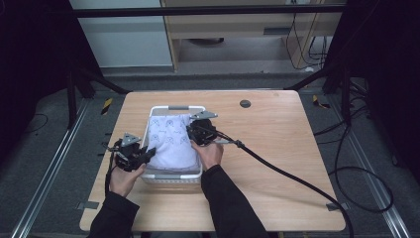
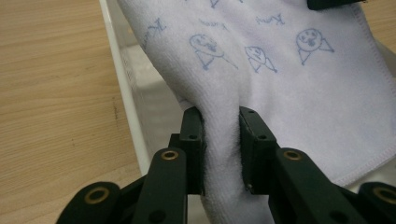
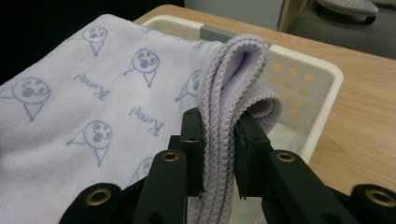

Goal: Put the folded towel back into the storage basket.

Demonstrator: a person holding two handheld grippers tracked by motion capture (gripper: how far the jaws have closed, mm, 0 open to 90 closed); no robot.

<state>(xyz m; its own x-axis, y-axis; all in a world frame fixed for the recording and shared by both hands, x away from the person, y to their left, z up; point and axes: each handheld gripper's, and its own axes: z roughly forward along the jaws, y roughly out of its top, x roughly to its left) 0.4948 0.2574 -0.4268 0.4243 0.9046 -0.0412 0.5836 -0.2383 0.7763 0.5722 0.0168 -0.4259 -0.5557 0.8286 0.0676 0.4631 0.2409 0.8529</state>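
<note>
Left gripper (image 2: 219, 149) pinches a bunched fold of the white towel (image 1: 171, 141), jaws nearly closed on it. Right gripper (image 3: 219, 154) clamps the folded hem likewise. The towel hangs over the white basket (image 1: 177, 108) near the table's (image 1: 277, 148) near-left, long axis running front to back. Gripper views reveal blue cartoon faces and cursive script, unreadable.

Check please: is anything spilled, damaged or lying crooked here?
Nothing stands out. The folded towel hangs over the white basket, pinched at one end by the left gripper and at a folded corner by the right gripper. It looks clean and whole, and the table shows no spill.
</note>
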